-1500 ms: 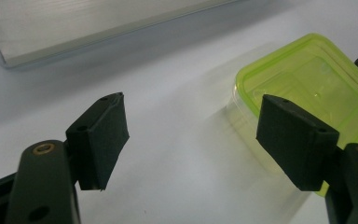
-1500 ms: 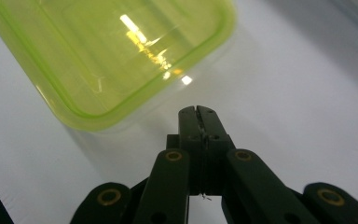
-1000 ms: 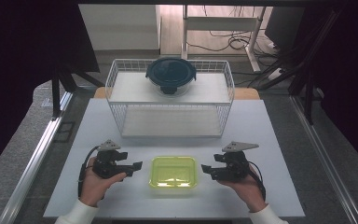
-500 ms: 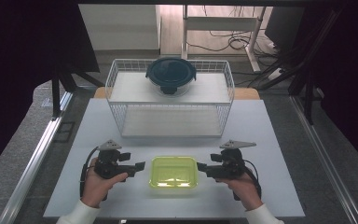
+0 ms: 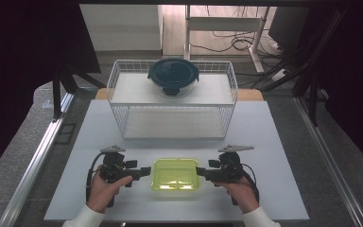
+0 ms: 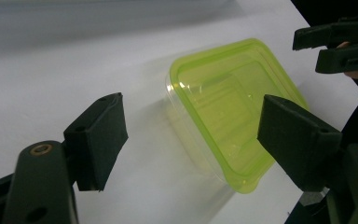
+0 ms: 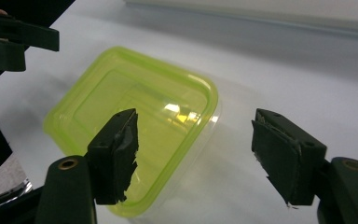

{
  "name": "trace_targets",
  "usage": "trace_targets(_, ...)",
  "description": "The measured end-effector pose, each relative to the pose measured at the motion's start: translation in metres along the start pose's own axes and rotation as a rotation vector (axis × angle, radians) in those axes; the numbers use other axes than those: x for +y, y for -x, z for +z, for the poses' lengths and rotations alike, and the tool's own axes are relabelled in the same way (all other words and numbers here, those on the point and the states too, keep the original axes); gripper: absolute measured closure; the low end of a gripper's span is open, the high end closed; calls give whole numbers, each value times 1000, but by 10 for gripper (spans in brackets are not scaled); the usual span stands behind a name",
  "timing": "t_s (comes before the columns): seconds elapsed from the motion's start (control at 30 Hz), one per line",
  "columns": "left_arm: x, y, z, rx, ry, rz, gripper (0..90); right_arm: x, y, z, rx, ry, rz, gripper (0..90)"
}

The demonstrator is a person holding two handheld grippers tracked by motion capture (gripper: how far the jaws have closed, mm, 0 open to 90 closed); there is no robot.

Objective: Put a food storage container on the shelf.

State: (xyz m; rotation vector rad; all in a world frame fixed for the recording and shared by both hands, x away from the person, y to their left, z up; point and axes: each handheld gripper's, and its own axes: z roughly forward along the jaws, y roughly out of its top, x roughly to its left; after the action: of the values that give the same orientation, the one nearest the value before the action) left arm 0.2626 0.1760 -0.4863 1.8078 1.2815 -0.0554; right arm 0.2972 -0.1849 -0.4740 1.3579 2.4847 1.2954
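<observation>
Left gripper (image 5: pixel 144 170) and right gripper (image 5: pixel 200 171) closed in on box (image 5: pixel 176 174) | jaws wide, empty | two-sided grasp likely next

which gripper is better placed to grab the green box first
Neither by much, slightly the left. Both grippers flank the green box with jaws open. The left gripper has its tips nearly at the box's edge; the right gripper sits about as near, so the lead is slim.
</observation>
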Motion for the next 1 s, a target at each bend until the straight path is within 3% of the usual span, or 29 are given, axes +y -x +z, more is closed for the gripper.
trace_targets(0.23,-8,-5,13,-35,-28,-74,275,-5,8,7,65,-35,41,404)
trace_targets(0.4,-10,-14,19,-101,-18,-132,332,-8,11,14,87,-55,67,434)
trace_targets(0.8,-11,-16,37,-180,-69,-143,447,-16,16,22,144,-55,185,525)
trace_targets(1.0,-13,-19,43,-240,-85,-182,560,-19,16,23,176,-63,221,650)
